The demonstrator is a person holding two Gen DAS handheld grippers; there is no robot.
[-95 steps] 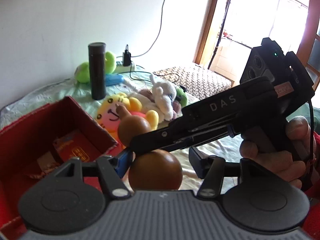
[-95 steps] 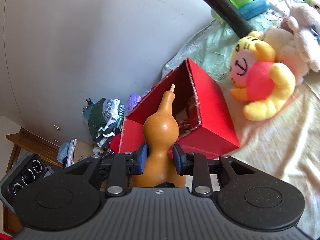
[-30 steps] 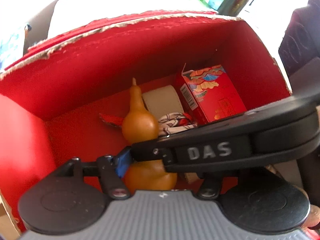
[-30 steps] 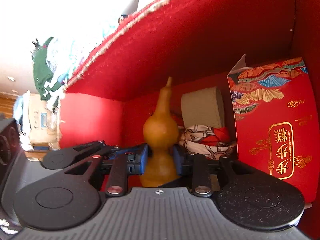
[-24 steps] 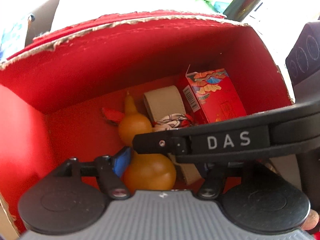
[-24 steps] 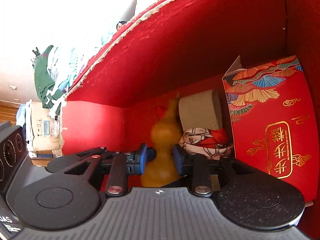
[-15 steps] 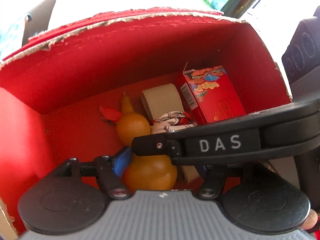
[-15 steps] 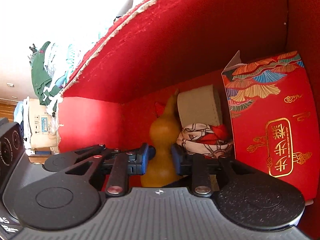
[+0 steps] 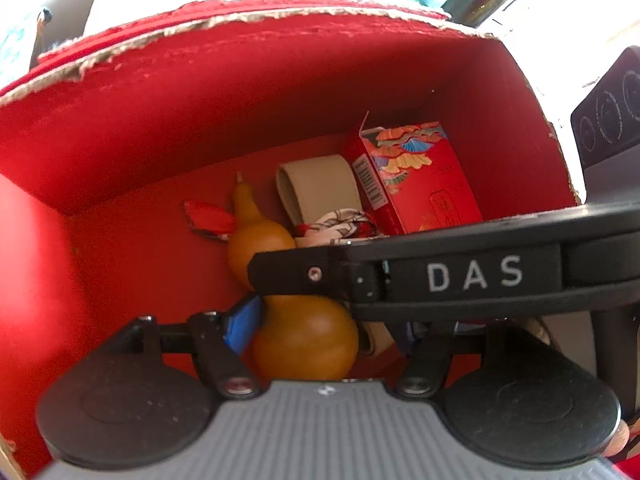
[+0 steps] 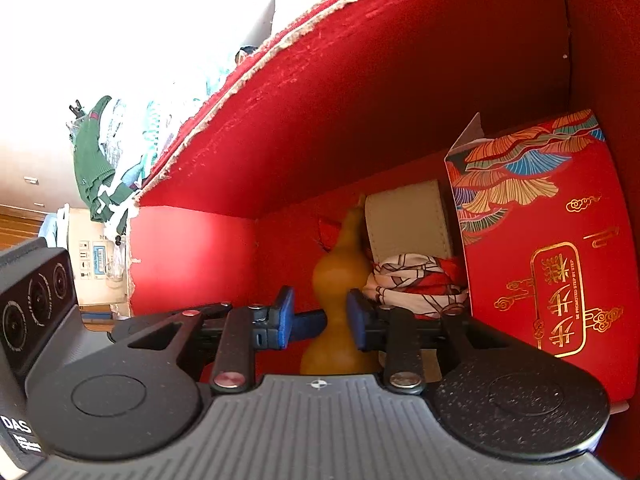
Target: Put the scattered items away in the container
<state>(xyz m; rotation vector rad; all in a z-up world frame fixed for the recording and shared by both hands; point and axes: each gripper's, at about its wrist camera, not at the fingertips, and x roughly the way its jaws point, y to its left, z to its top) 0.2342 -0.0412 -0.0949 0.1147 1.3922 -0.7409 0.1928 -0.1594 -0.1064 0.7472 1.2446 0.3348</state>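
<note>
The brown gourd (image 10: 340, 300) is down inside the red box (image 9: 280, 92), next to a beige roll (image 10: 404, 220) and a red carton (image 10: 540, 248). Its thin neck points to the far wall and its fat end is near both cameras. The right tongs (image 10: 320, 320) sit around its narrow middle and are opening, with a small gap on the left side. The left tongs (image 9: 320, 324) are half open around the fat end. I cannot tell if they squeeze it. Both tongs point down into the box.
</note>
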